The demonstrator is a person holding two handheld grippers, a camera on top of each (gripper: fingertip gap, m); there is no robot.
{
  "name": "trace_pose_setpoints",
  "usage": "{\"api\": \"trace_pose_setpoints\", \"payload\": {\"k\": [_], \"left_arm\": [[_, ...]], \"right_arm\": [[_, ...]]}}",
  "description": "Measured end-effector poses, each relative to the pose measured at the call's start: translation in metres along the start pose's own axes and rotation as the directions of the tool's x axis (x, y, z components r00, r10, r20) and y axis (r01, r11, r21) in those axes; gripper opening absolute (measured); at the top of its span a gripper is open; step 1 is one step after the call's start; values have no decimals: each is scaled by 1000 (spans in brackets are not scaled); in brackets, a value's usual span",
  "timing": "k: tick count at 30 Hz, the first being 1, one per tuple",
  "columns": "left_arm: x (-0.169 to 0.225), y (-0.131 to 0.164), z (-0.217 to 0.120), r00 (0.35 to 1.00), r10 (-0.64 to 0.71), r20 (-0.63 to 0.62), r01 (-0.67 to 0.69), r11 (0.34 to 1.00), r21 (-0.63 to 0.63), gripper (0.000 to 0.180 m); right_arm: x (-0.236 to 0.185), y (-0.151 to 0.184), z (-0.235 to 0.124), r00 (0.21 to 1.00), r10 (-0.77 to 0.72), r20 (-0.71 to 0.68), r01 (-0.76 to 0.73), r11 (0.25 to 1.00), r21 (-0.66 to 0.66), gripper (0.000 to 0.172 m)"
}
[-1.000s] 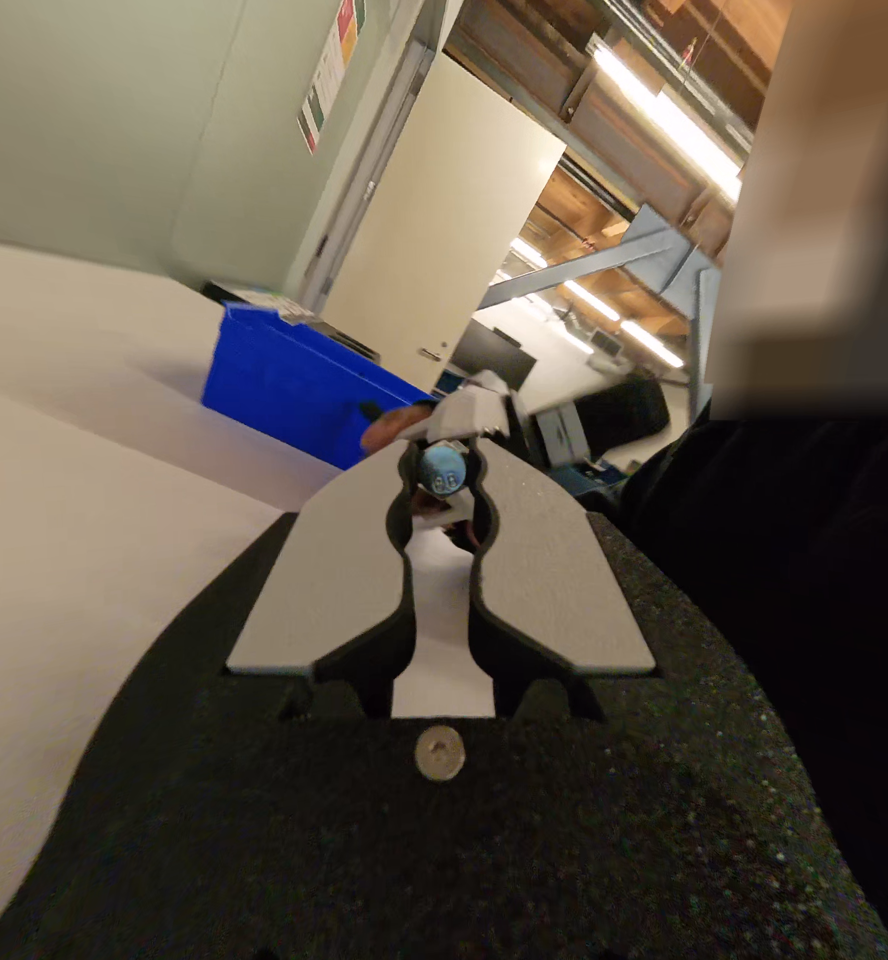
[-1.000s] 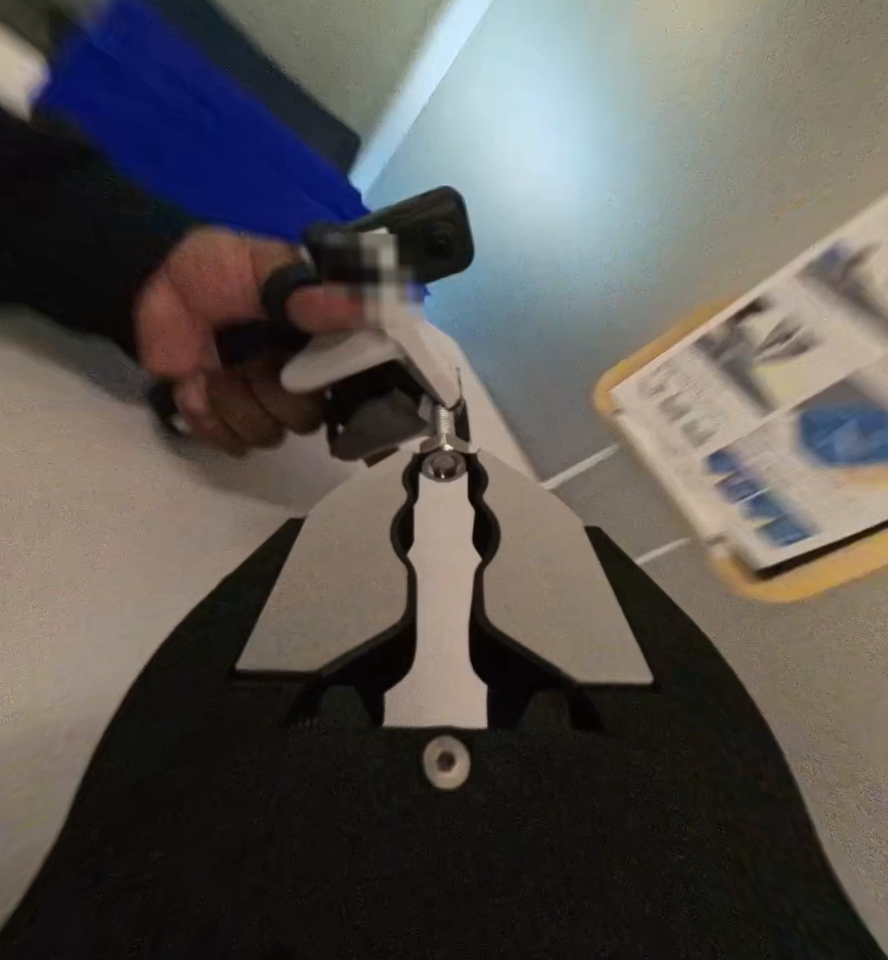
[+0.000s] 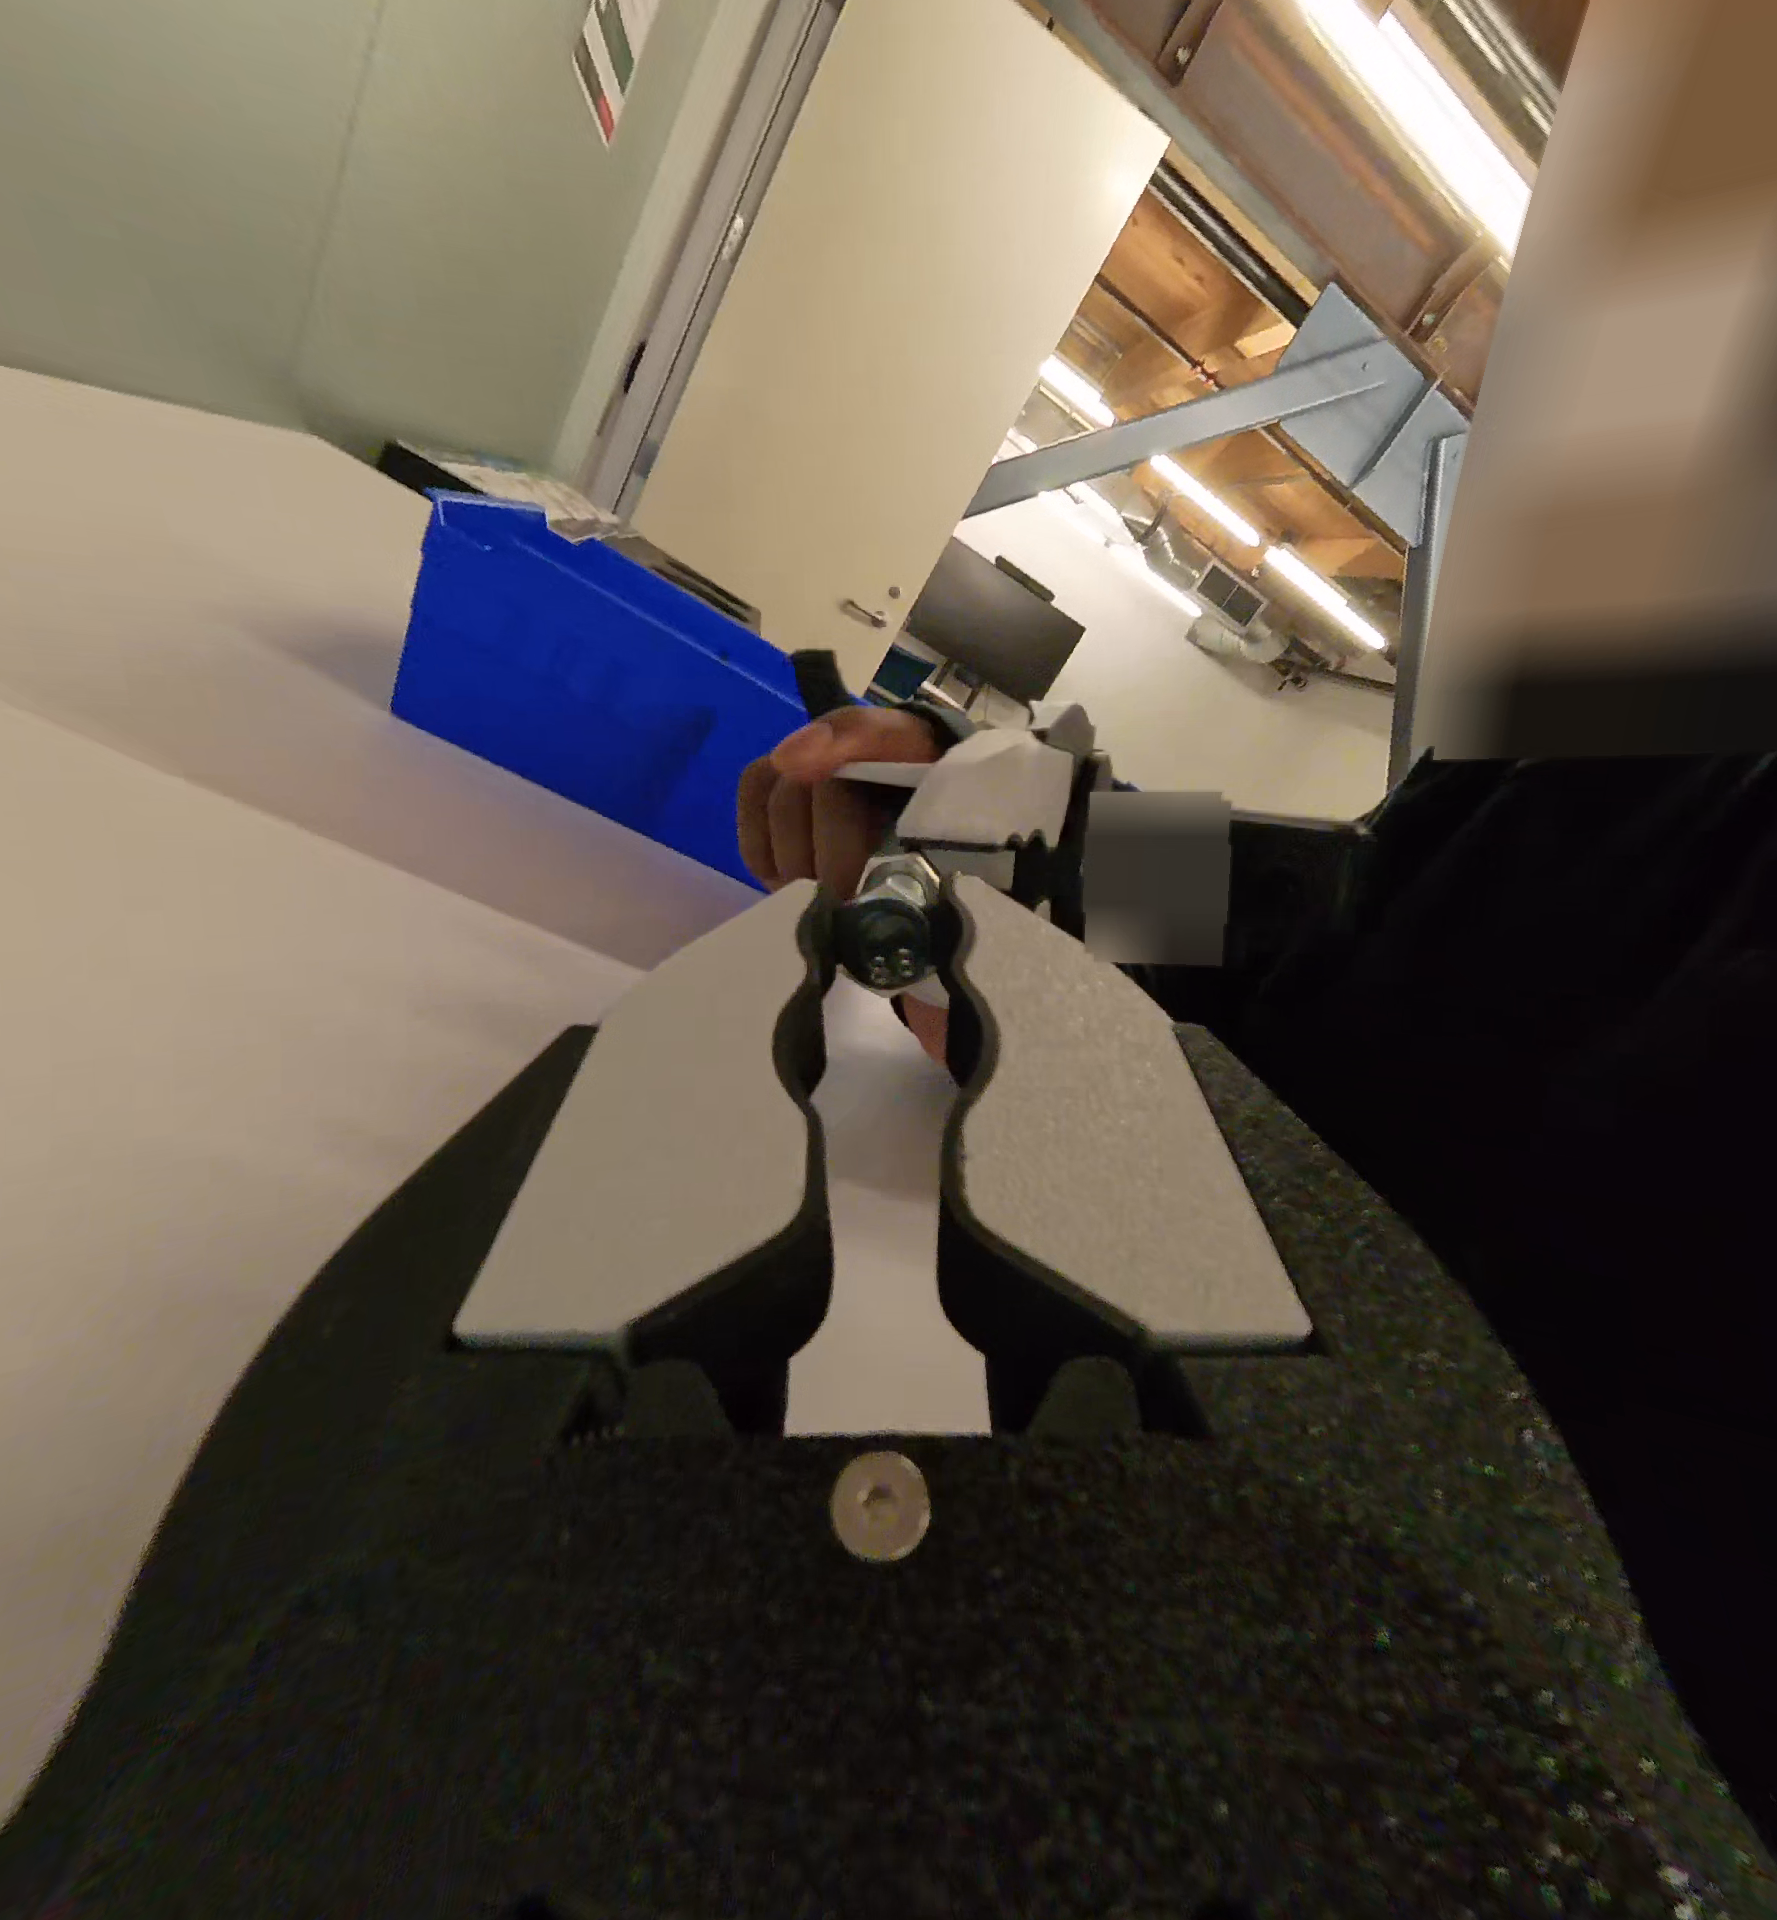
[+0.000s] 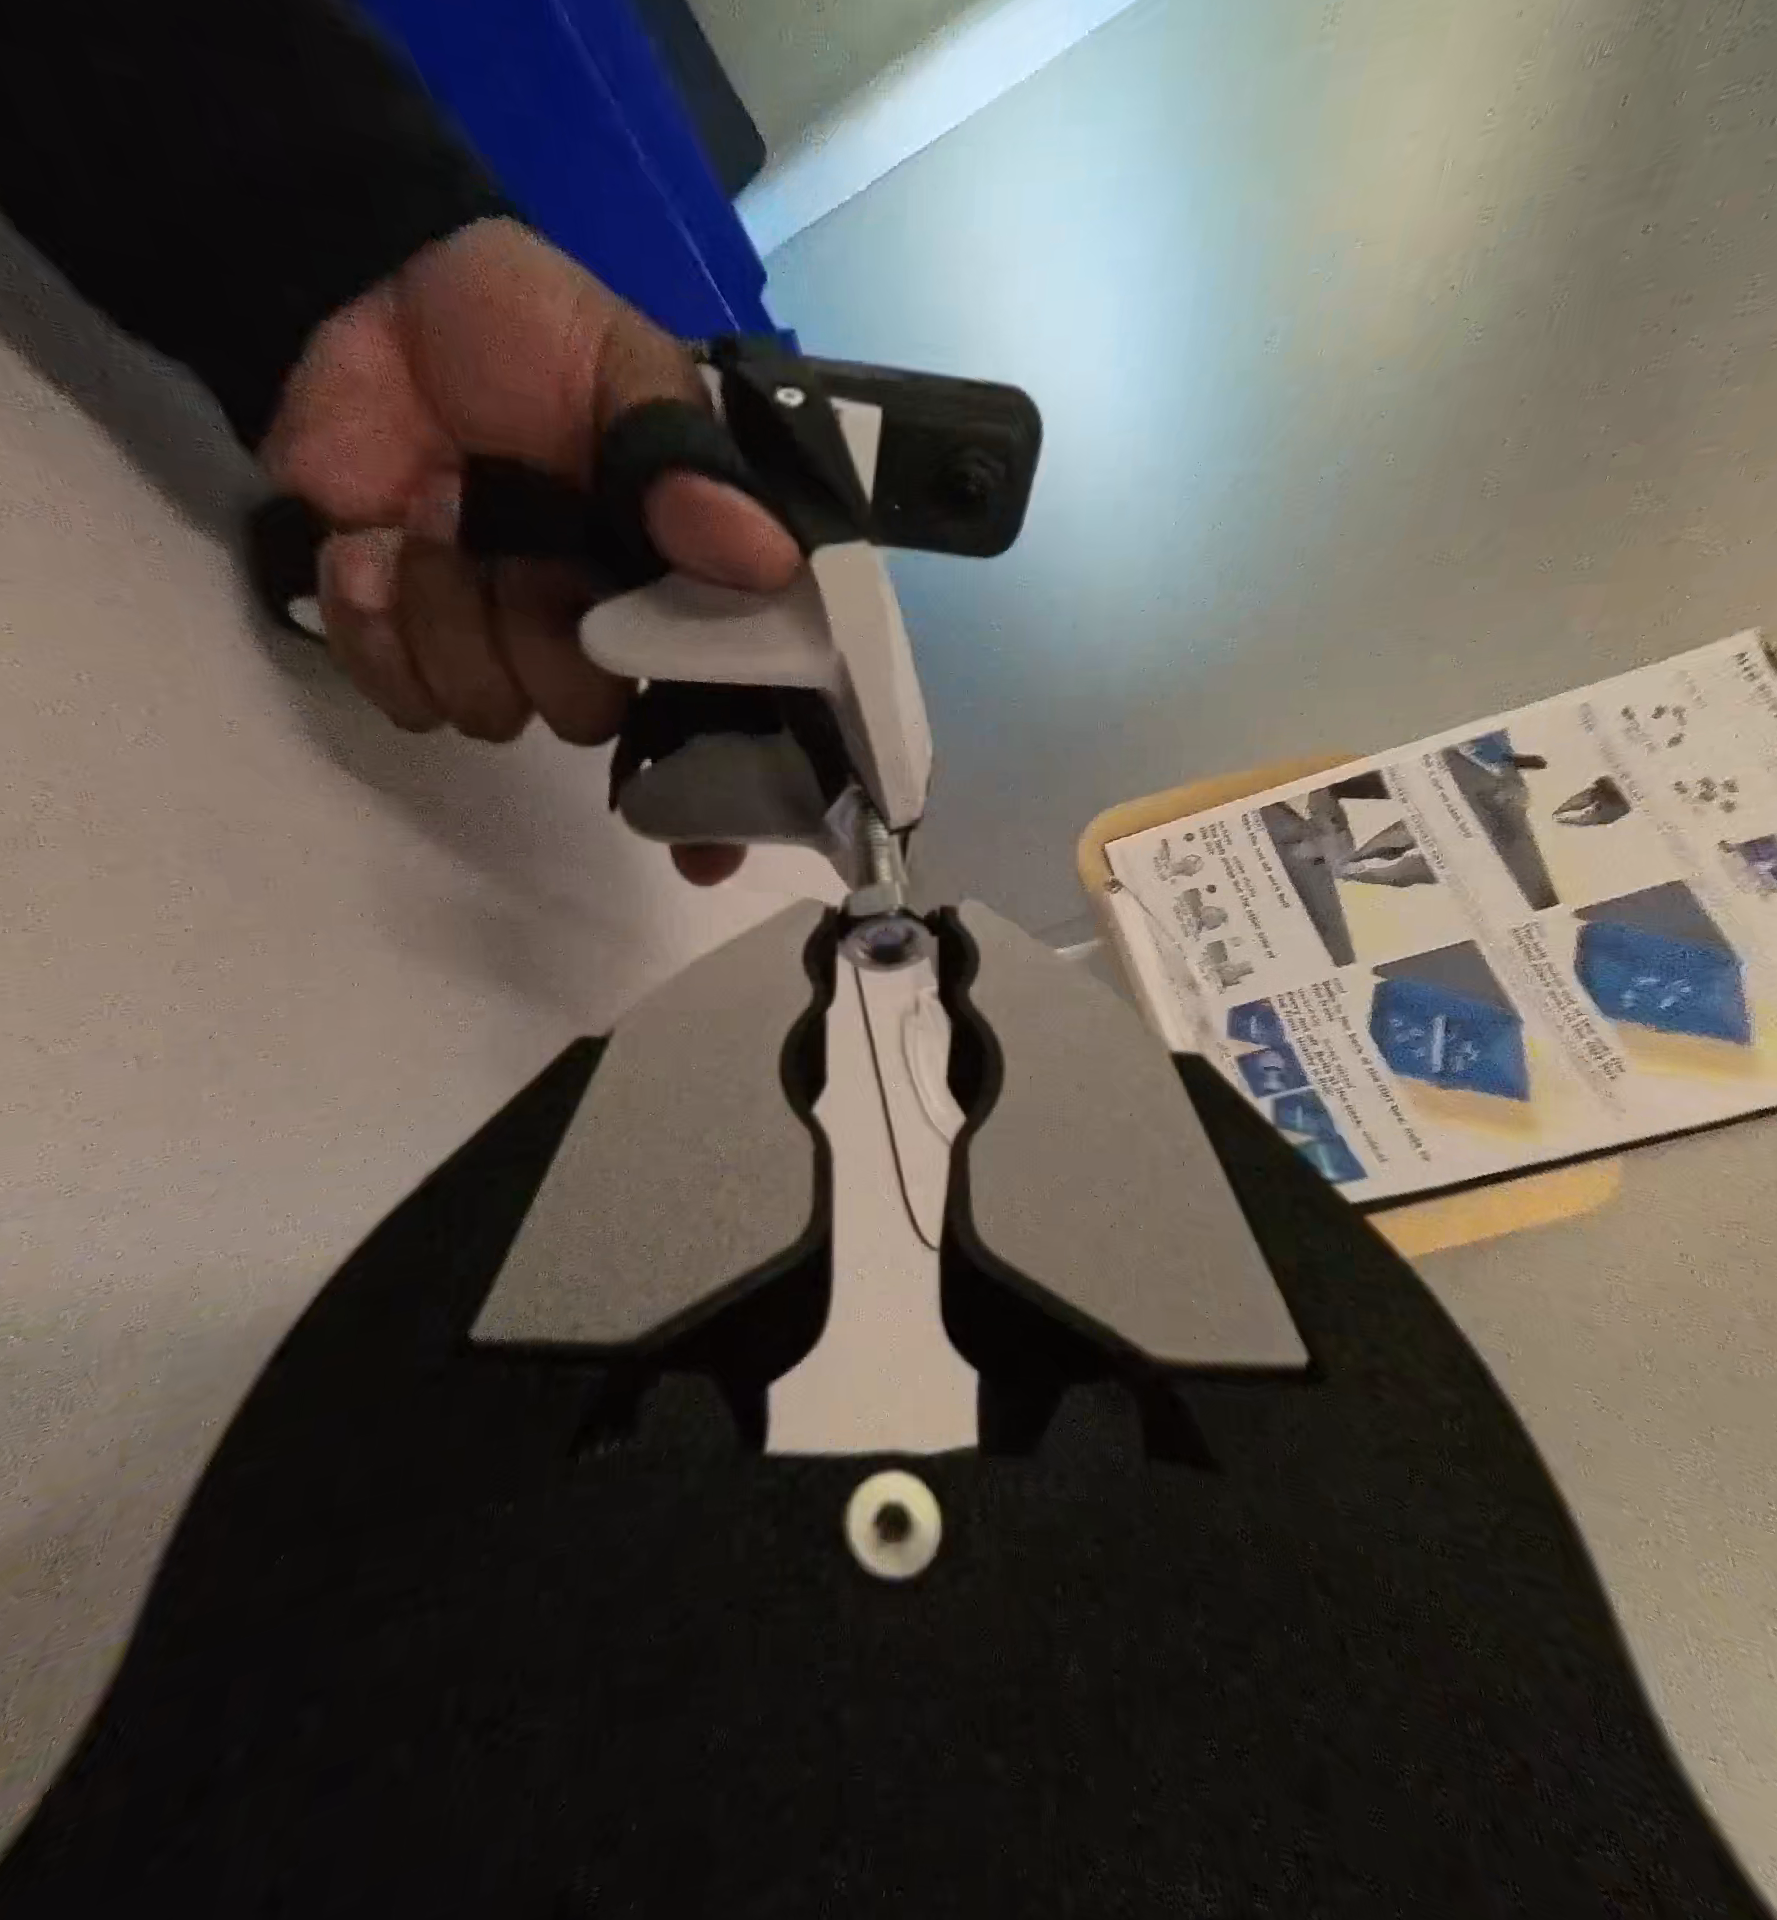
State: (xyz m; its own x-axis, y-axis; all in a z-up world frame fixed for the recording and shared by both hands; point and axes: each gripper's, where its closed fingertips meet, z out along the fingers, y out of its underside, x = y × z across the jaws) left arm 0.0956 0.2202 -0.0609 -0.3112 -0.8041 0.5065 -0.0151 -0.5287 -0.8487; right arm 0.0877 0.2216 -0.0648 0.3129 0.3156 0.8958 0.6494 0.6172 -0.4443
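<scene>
My left gripper (image 3: pixel 889 925) is shut on the dark head of a metal bolt (image 3: pixel 889 956), which points away from me. A silver hex nut (image 3: pixel 899 888) sits on the bolt just beyond the head. In the right wrist view my right gripper (image 4: pixel 886 930) is shut on that nut (image 4: pixel 884 940), seen end-on. The bolt's thread (image 4: pixel 879 857) runs from the nut up into the left gripper's fingers (image 4: pixel 894 748). The right gripper's grey fingers (image 3: pixel 977 821) show beyond the nut in the left wrist view. The two grippers meet tip to tip above the white table (image 3: pixel 136 935).
A blue bin (image 3: pixel 572 675) stands on the table behind the grippers; it also shows in the right wrist view (image 4: pixel 603 135). A printed picture sheet on a yellow board (image 4: pixel 1486 935) lies at the right. A hand (image 4: pixel 468 468) in a dark sleeve holds the left gripper.
Both grippers stay joined at the bolt and nut. The right gripper has turned relative to the left, and the left gripper now stands more upright in the right wrist view.
</scene>
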Motion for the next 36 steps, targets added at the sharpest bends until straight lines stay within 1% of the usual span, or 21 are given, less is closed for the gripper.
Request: {"api": "trace_pose_setpoints", "payload": {"k": [1, 2, 3, 5, 6, 8, 10, 12, 13, 15, 18, 20, 23, 25, 26, 28, 30, 32, 33, 35, 36], "left_arm": [[-1, 0, 0, 1000, 2, 8, -2, 1000, -3, 17], [-2, 0, 0, 1000, 9, 13, -9, 1000, -1, 17], [-3, -2, 0, 999, 26, 25, -27, 1000, 8, 17], [-2, -8, -1, 996, 80, 39, -82, 995, 48, 18], [-1, -12, -2, 993, 107, 47, -109, 992, 66, 17], [1, -17, -3, 982, 176, 68, -181, 980, 83, 17], [4, -18, -2, 965, 250, 85, -256, 964, 71, 18], [6, -18, -1, 941, 321, 103, -328, 943, 58, 18], [7, -18, 0, 931, 349, 106, -355, 933, 53, 18], [10, -19, 0, 913, 392, 116, -400, 915, 57, 17], [14, -24, -2, 890, 439, 125, -451, 889, 81, 18], [16, -25, -3, 881, 457, 124, -469, 878, 95, 18], [18, -23, -2, 877, 467, 114, -477, 875, 82, 18], [16, -20, 0, 872, 475, 116, -483, 873, 60, 18], [16, -20, 0, 872, 474, 118, -483, 874, 55, 17], [16, -19, 0, 881, 460, 107, -467, 882, 55, 18], [17, -19, 0, 902, 422, 90, -428, 902, 58, 19], [19, -17, 1, 938, 343, 53, -346, 936, 67, 18], [17, -16, 1, 957, 288, 41, -291, 954, 68, 17], [12, -13, 2, 990, 139, 11, -139, 989, 58, 17], [9, -11, 2, 998, 60, -9, -59, 997, 57, 17]], "right_arm": [[-1, -2, 0, 1000, 9, -2, -9, 1000, 16, 20], [1, -8, -3, 996, 84, 10, -85, 994, 68, 35], [6, -15, -6, 977, 209, 32, -212, 970, 123, 38], [23, -20, -8, 886, 458, 73, -464, 870, 166, 46], [29, -17, -8, 821, 563, 96, -571, 805, 161, 46], [36, -10, -5, 652, 743, 154, -758, 639, 126, 48], [36, -4, -2, 428, 874, 229, -903, 422, 77, 42], [32, 1, 1, 214, 930, 298, -975, 221, 11, 39], [30, 0, 1, 144, 931, 337, -988, 156, -9, 40], [29, 0, 1, 46, 925, 378, -997, 64, -36, 39], [23, -1, 2, -61, 910, 410, -994, -18, -107, 37], [17, -3, 3, -96, 899, 427, -989, -36, -145, 33], [17, -8, 4, -130, 885, 448, -987, -71, -146, 27], [19, -10, 3, -133, 877, 462, -988, -81, -130, 20], [19, -10, 2, -118, 880, 460, -990, -69, -122, 18], [18, -11, 1, -48, 890, 454, -994, 1, -107, 18], [17, -11, 1, 78, 896, 436, -991, 118, -66, 18], [15, -11, 0, 268, 878, 396, -955, 298, -13, 18], [14, -9, 0, 389, 850, 355, -911, 412, 13, 18], [11, -5, -1, 661, 708, 248, -740, 670, 62, 18], [9, -3, -1, 792, 581, 187, -601, 796, 74, 18]]}}
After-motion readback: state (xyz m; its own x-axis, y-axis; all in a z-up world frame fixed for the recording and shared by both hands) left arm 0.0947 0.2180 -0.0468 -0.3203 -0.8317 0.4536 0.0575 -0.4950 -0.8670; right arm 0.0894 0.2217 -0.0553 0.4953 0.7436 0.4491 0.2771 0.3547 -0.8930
